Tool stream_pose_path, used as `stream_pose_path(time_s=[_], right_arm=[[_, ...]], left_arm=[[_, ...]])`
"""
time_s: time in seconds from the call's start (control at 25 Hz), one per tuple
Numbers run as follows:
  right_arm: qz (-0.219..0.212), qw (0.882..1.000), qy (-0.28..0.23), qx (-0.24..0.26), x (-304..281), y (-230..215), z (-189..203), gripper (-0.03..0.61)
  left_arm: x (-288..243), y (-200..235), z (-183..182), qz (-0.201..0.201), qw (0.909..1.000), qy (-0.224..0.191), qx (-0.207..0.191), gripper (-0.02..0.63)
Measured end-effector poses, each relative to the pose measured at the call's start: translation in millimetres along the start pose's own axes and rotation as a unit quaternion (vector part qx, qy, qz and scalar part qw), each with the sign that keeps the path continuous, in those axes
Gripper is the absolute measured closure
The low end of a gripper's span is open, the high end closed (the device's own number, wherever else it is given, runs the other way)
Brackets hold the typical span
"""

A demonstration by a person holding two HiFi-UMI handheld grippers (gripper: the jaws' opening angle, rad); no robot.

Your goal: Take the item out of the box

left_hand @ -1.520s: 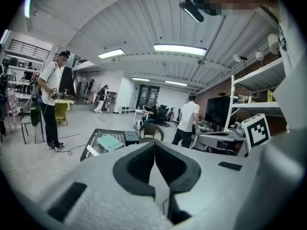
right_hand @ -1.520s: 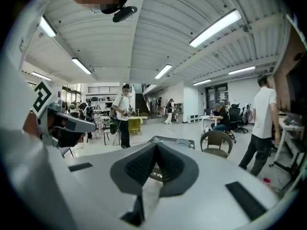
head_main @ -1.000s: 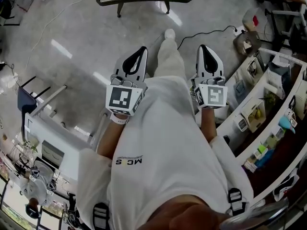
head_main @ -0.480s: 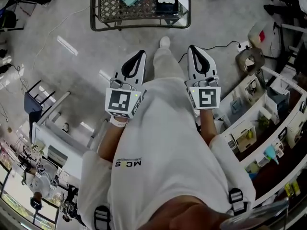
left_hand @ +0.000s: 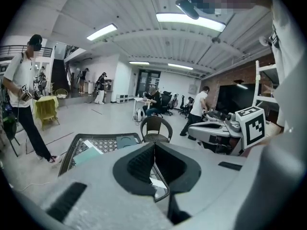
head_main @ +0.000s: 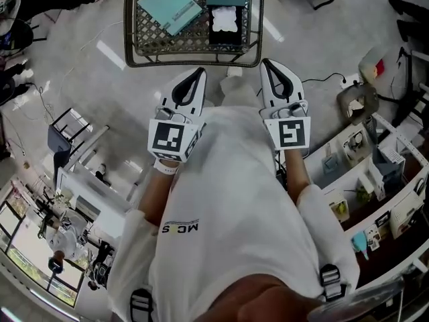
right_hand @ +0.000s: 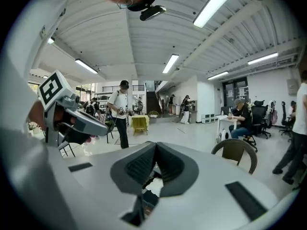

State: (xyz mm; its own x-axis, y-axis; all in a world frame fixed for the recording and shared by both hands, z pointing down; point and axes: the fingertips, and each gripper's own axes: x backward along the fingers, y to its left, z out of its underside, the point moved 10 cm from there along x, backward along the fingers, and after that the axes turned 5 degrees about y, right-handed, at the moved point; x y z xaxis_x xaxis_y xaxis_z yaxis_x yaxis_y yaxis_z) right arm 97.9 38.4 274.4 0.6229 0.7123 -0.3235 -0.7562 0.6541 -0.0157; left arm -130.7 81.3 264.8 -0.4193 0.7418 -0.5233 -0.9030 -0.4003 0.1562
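Currently left gripper (left_hand: 154, 145) and right gripper (right_hand: 156, 146) both closed, empty, per their own views; head view adds white item (head_main: 224, 19) in black box (head_main: 225, 39) on far mesh worktop (head_main: 151, 39).

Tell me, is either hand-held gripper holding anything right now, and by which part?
Nothing is held. The left hand-held gripper and the right hand-held gripper both show jaws pressed together with nothing between them.
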Motion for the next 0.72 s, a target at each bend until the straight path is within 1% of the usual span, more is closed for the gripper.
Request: stream_pose_path(time_s=[0.12, 0.32, 0.52, 0.72], right_arm=[[0.0, 1.0, -0.002, -0.009, -7.9, -14.3, 3.3, 0.561], [0.005, 1.0, -0.011, -0.016, -15.7, -26.5, -0.6, 0.561], [0.01, 1.0, -0.005, -0.011, -25.0, -29.3, 5.7, 0.561], [0.005, 1.0, 0.012, -0.025, -37.0, -30.5, 15.7, 0.561]], left_arm=[[-14.3, -1.6, -7.5, -0.003, 1.0, 0.004, -0.003, 0.586], [-33.0, 0.6, -13.8, 0.006, 0.9997, 0.016, -0.016, 0.586], [-47.8, 14.1, -3.9, 0.005, 0.9986, 0.035, -0.038, 0.586], [-68.6, 26.7, 10.1, 0.0, 0.9966, 0.058, -0.058, 0.586]])
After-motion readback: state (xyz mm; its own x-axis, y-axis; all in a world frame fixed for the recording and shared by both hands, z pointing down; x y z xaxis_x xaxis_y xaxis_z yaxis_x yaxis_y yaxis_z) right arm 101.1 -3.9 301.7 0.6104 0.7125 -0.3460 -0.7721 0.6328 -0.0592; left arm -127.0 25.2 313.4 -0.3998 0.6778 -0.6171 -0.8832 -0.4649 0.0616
